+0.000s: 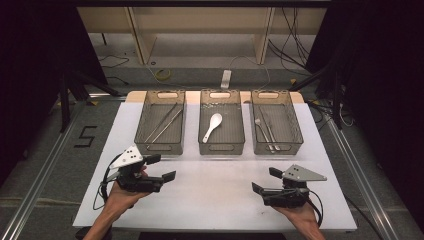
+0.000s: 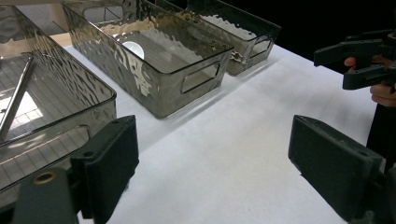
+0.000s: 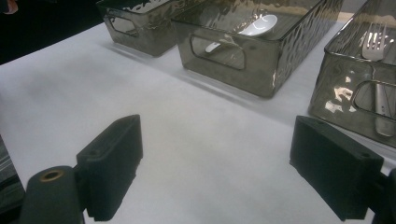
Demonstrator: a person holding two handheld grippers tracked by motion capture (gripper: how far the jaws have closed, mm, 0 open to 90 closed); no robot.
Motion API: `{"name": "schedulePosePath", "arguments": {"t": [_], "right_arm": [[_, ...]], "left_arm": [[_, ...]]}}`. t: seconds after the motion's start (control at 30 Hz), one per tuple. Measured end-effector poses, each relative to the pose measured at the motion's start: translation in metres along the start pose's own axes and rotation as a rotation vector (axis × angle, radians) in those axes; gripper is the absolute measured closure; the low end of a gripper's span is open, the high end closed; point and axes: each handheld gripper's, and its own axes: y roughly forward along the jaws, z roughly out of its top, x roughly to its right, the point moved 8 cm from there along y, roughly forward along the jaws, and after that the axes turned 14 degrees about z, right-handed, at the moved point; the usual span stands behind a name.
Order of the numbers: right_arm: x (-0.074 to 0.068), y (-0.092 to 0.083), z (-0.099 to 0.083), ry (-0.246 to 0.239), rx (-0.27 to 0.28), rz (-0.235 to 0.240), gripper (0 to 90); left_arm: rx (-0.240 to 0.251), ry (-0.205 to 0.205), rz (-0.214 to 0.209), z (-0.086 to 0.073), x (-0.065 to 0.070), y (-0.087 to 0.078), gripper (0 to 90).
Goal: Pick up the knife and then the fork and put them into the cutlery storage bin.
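Black jaws are held wide apart on the left gripper [image 1: 161,167] and right gripper [image 1: 265,180], both empty near the front edge of the white mat [image 1: 215,195]. No step seems begun; a reach forward is likely called for. Three bins stand along the far edge: chopsticks [image 1: 164,122], a spoon [image 1: 213,126], forks [image 1: 264,131]. Beyond, cables trail across grey floor.

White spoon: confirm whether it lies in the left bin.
No. The white spoon lies in the middle bin; the left bin holds chopsticks.
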Motion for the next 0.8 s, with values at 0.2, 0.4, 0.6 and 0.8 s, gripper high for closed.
{"name": "schedulePosePath", "arguments": {"t": [0.2, 0.4, 0.6, 0.8], "right_arm": [[0.0, -0.0014, 0.0018, 0.003, 0.011, 0.0, 18.0], [0.0013, -0.0025, 0.003, 0.008, 0.02, 0.002, 17.9], [0.002, -0.0034, 0.0045, 0.004, 0.032, -0.006, 17.8], [0.0021, -0.0034, 0.0048, 0.002, 0.031, -0.009, 17.8]], "left_arm": [[0.0, 0.0, 0.0, 0.0001, 0.0003, 0.0002, 15.5], [-0.004, 0.001, 0.001, -0.0002, 0.0004, 0.0009, 15.5], [-0.007, 0.0, -0.001, -0.0003, 0.0007, 0.0011, 15.4], [-0.007, 0.0, -0.002, -0.0003, 0.0007, 0.001, 15.5]]}}
